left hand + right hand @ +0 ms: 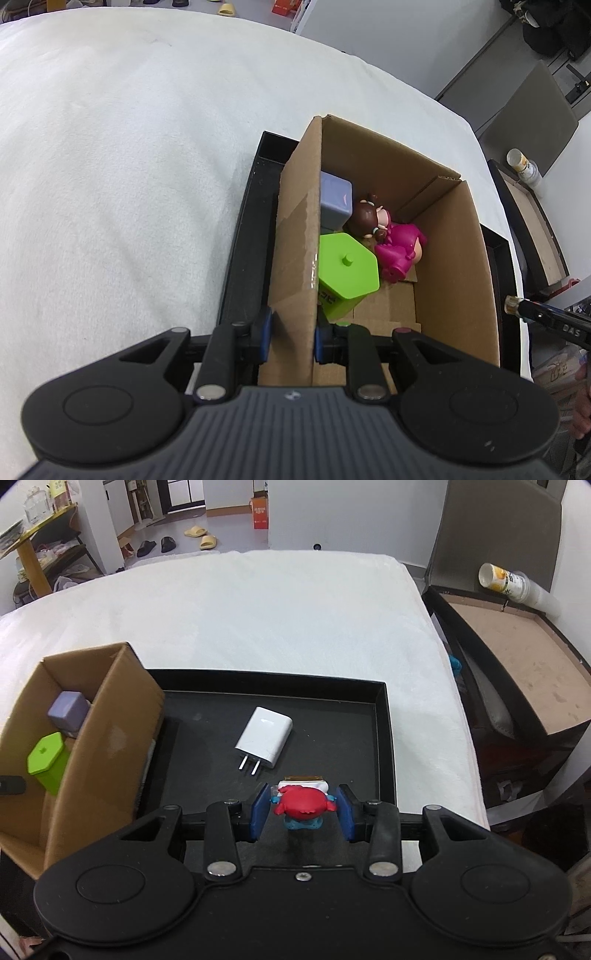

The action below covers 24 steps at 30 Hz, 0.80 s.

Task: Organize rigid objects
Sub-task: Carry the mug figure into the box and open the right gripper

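A cardboard box (454, 258) stands on a black tray (243, 236) on the white cloth. Inside lie a green hexagonal container (347, 273), a purple block (334, 201), a brown-haired doll (365, 218) and a magenta figure (400, 247). My left gripper (291, 338) is shut on the box's left wall. In the right wrist view the box (96, 746) is at the left, with a white charger (264, 736) on the tray (332, 716). A red crab figure (303, 805) stands between the pads of my right gripper (303, 812), which are apart from it.
A dark chair (517, 657) stands right of the table, with a lying bottle (506, 581) on it. A dark rod with an amber tip (543, 317) reaches in from the right. White cloth (258, 620) stretches beyond the tray.
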Tool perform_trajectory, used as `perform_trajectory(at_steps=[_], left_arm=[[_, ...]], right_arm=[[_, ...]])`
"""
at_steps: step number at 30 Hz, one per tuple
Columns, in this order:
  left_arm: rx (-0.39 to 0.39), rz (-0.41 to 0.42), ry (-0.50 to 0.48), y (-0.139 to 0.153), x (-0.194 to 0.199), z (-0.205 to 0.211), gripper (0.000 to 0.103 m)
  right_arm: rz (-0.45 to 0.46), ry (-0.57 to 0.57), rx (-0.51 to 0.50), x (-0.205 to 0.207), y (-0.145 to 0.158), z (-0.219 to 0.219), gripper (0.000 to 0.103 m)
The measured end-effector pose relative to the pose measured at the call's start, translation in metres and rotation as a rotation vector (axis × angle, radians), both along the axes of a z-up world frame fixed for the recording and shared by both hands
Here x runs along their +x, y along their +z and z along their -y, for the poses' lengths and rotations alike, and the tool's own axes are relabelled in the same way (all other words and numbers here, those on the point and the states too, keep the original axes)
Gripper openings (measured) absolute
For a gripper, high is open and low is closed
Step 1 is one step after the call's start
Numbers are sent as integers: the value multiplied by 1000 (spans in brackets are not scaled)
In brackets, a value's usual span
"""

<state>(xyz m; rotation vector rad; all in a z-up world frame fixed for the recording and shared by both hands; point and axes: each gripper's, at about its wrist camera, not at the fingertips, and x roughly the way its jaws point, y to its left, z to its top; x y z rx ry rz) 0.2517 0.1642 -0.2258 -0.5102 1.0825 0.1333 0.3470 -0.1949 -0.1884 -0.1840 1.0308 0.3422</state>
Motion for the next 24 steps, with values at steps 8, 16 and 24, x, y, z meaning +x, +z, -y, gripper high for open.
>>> perform_trajectory(at_steps=[8,16,24], left_arm=[[-11,5,8,1,-2,-2,21],[-18,10,10,1,-3,-3,21],[-21,11,12,1,-4,-4,21]], right_arm=[[37,29,24,-13,31,-12,39],[79,87,57,-22,59,-37,39],[98,148,95,-29,76,-71,39]])
